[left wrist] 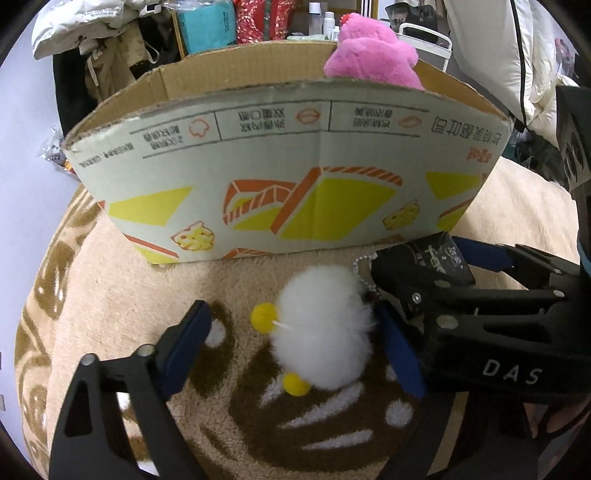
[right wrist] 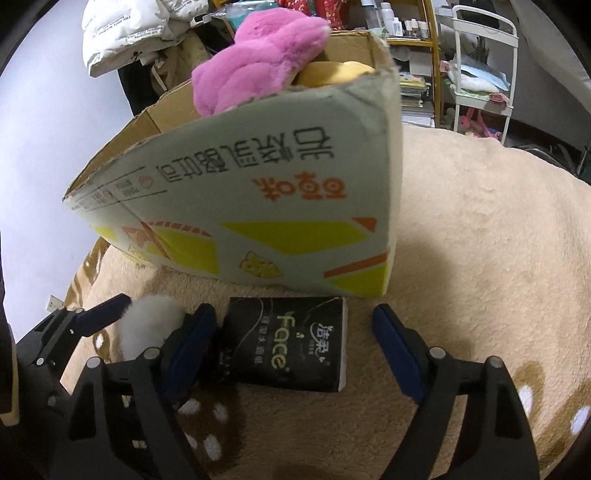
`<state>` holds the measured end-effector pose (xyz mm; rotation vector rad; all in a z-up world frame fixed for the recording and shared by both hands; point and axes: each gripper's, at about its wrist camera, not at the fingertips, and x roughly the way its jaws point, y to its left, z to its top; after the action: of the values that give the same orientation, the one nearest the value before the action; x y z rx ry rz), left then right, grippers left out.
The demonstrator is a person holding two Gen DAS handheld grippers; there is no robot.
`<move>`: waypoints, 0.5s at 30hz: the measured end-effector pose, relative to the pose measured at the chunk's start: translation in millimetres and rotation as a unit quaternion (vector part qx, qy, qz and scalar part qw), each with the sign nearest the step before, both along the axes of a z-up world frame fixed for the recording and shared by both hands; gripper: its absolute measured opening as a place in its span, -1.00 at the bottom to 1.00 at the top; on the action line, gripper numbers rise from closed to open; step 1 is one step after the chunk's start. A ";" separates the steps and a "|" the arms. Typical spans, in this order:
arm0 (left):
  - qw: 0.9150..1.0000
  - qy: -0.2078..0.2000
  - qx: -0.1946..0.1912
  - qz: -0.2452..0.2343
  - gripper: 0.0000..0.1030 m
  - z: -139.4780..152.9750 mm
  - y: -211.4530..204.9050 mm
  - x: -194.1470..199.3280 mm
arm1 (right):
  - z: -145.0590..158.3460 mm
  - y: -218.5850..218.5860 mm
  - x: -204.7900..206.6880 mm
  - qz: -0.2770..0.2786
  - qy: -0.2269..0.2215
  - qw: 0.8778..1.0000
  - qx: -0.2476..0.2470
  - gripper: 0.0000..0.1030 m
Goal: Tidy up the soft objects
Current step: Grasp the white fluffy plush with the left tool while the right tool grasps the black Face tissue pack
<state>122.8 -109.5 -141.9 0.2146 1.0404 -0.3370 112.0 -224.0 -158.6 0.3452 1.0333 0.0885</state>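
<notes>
A white fluffy toy (left wrist: 325,328) with yellow pompoms and a bead chain lies on the beige blanket (left wrist: 110,295), between the jaws of my open left gripper (left wrist: 299,332); its right pad is close to the fluff. It also shows in the right wrist view (right wrist: 151,325). A black tissue pack (right wrist: 291,347) lies between the jaws of my open right gripper (right wrist: 295,339), near the left pad. The cardboard box (left wrist: 280,177) stands just behind, holding a pink plush (left wrist: 369,55) and a yellow soft thing (right wrist: 332,74).
The right gripper (left wrist: 480,302) sits close beside the left one, almost touching. Behind the box are a white jacket (right wrist: 122,33), shelves with bottles (right wrist: 402,22) and a white rack (right wrist: 480,66). The blanket (right wrist: 480,229) stretches bare to the right.
</notes>
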 end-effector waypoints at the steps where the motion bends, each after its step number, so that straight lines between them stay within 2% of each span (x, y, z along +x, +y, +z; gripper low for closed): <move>1: 1.000 0.001 -0.004 0.000 0.62 -0.2 0.1 -0.3 | 0.1 0.9 0.4 0.000 0.001 1.000 -0.002 0.63; 8: 1.000 -0.002 -0.022 -0.010 0.25 -0.4 0.5 -6.2 | 2.2 3.1 0.5 0.002 0.005 1.000 -0.012 0.49; 10: 1.000 -0.001 -0.025 -0.014 0.17 -0.8 -2.1 -10.0 | 2.4 3.2 -0.5 0.004 0.007 1.000 -0.017 0.39; 15: 0.999 0.006 -0.037 -0.026 -0.10 -1.4 -11.3 -20.9 | 2.3 3.3 -2.4 0.004 0.008 1.000 -0.020 0.33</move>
<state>101.9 -120.8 -143.3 0.1738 1.0334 -0.4230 109.6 -220.7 -156.3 0.3051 1.0514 0.0722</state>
